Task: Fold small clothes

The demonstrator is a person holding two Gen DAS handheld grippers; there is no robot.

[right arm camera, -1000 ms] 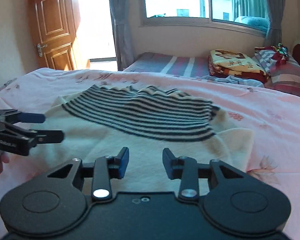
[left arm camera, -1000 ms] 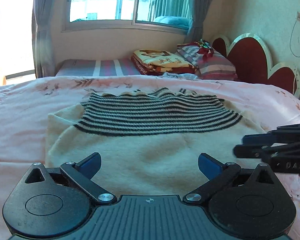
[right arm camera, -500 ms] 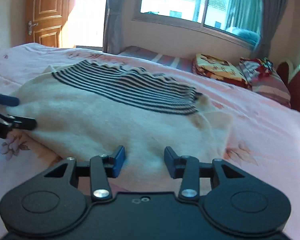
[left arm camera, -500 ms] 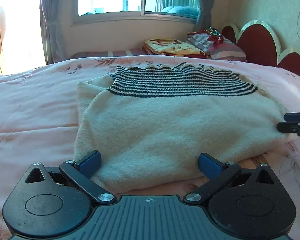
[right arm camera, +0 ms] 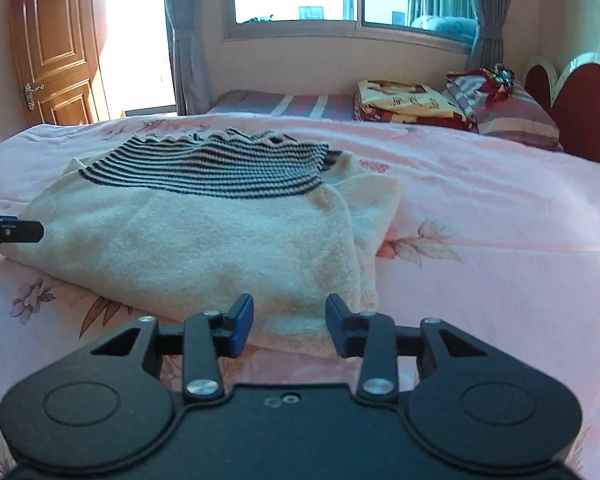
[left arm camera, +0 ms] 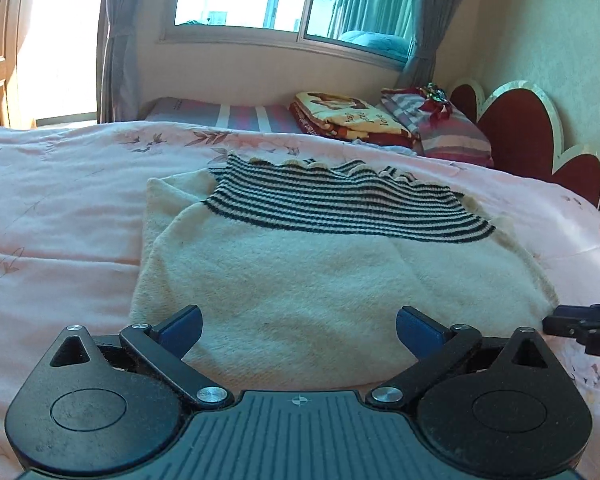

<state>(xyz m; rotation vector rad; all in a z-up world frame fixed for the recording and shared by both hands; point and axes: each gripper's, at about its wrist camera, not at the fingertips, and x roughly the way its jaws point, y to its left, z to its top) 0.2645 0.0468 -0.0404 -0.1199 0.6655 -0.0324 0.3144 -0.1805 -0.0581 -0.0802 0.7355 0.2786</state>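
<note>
A cream knit sweater [left arm camera: 300, 280] with a black-striped band at its far end lies folded on the pink bedcover [left arm camera: 60, 220]. My left gripper [left arm camera: 299, 326] is open wide, its blue pads low over the sweater's near edge, holding nothing. In the right wrist view the sweater [right arm camera: 204, 240] has its loose right flap doubled over. My right gripper [right arm camera: 290, 326] hovers at the sweater's near right corner with its jaws closing; cloth lies just beyond the pads, which do not press on it. Each gripper's tip shows in the other view: the right gripper [left arm camera: 580, 322], the left gripper [right arm camera: 12, 232].
Folded blankets [left arm camera: 348, 120] and a striped pillow [left arm camera: 448, 128] sit at the bed's far side by a red scalloped headboard [left arm camera: 516, 128]. A wooden door [right arm camera: 52, 48] stands at far left, with a window behind. Pink cover spreads to the right of the sweater [right arm camera: 500, 240].
Both grippers have drawn back from over the sweater to its near edge. The right jaws widened slightly, then narrowed again. The sweater lies flatter, with its near edge in view.
</note>
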